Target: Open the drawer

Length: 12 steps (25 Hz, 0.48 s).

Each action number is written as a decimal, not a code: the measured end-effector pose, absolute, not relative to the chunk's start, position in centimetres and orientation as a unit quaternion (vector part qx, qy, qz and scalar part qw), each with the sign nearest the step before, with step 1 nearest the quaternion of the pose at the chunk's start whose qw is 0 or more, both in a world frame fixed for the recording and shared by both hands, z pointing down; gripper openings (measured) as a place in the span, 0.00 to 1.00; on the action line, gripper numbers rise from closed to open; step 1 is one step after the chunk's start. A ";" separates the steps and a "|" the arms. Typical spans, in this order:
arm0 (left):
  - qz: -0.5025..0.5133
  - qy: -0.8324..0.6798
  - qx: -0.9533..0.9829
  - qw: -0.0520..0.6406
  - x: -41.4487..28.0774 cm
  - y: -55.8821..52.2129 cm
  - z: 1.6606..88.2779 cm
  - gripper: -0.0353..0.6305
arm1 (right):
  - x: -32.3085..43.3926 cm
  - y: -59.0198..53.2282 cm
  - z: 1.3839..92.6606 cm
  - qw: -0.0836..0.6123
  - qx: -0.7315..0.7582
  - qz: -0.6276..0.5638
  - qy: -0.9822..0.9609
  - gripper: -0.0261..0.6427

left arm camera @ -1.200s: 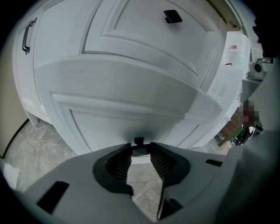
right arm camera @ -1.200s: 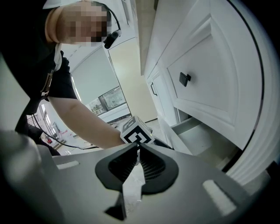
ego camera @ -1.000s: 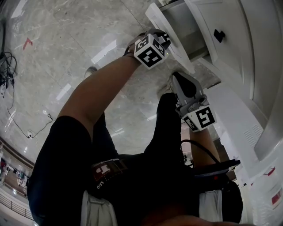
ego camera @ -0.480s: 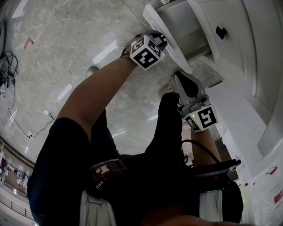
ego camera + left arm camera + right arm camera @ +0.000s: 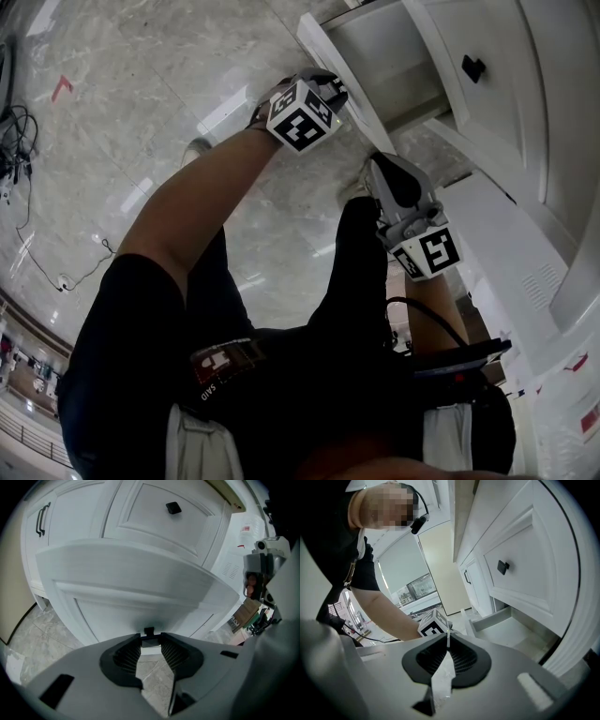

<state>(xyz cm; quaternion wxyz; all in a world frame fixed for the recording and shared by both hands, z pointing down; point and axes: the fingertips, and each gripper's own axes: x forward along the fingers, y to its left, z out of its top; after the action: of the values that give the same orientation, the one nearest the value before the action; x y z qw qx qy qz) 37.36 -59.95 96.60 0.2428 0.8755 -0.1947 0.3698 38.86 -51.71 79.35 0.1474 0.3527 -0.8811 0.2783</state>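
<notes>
Floor [image 5: 141, 66] of pale polished marble fills the left half of the head view. A red arrow mark [image 5: 59, 89] and a tangle of cables [image 5: 13, 141] lie far over by the left edge, well apart from the work. At the top, the drawer [image 5: 323, 52] stands pulled out of the white cabinet [image 5: 525, 244]. Its front panel juts out over the floor and its grey inside shows behind the panel. The left gripper [image 5: 323, 89] sits against the panel's outer face, with its marker cube [image 5: 300, 114] uppermost. To the right of the open drawer, an upper drawer front [image 5: 441, 84] with a black upper knob [image 5: 473, 67] sits closed in the cabinet. The right gripper [image 5: 386, 178] hangs nearer the person, between a dark-clad leg [image 5: 356, 272] and the cabinet's base, apart from the drawer.

In the left gripper view, the jaws stand at a middling width, clamped on the drawer's small dark pull knob [image 5: 149, 631] — a ribbed pad [image 5: 127, 654] runs up to it on either side. The drawer's top edge crosses the view as a broad white band, and marble shows beneath the panel. To the left is a cabinet door with a bar handle [image 5: 41, 520].

In the right gripper view, the jaw tips are pressed together with nothing between them. They point toward the open drawer — its side wall and bottom show under the closed upper front, with the left gripper's cube beside it.
</notes>
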 end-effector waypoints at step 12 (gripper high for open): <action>0.374 -0.193 0.874 0.243 35.4 -58.4 96.7 0.26 | 38.1 -51.6 79.3 0.148 0.348 0.278 -0.883 0.03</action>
<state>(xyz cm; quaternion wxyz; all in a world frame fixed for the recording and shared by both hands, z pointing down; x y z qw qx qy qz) 35.37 -58.41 96.68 0.2432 0.8737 -0.1934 0.3744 38.15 -51.60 79.34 0.1482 0.3483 -0.8830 0.2776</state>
